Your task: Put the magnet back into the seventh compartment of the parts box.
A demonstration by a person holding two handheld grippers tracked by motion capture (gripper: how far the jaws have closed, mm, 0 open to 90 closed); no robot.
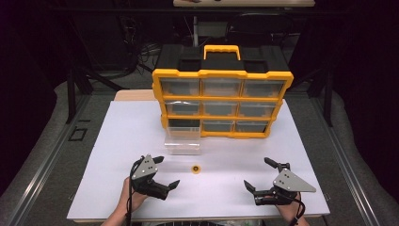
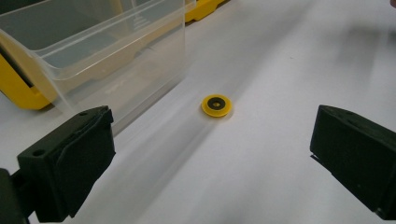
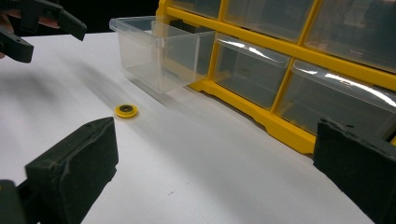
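A small yellow disc with a dark centre (image 1: pixel 195 168) lies flat on the white board, in front of a clear plastic drawer (image 1: pixel 182 140) pulled out of the bottom-left slot of a yellow and black drawer cabinet (image 1: pixel 221 94). My left gripper (image 1: pixel 168 171) is open, just left of the disc; the disc (image 2: pixel 216 105) lies ahead between its jaws, with the drawer (image 2: pixel 98 56) to their left. My right gripper (image 1: pixel 259 173) is open at the front right, well apart from the disc (image 3: pixel 126 111). Both grippers are empty.
The white board (image 1: pixel 122 141) covers the table, with the cabinet standing at its far middle. The cabinet's other drawers (image 3: pixel 261 70) are closed. The left gripper (image 3: pixel 44 25) appears at the top left of the right gripper view. Dark floor and stands surround the table.
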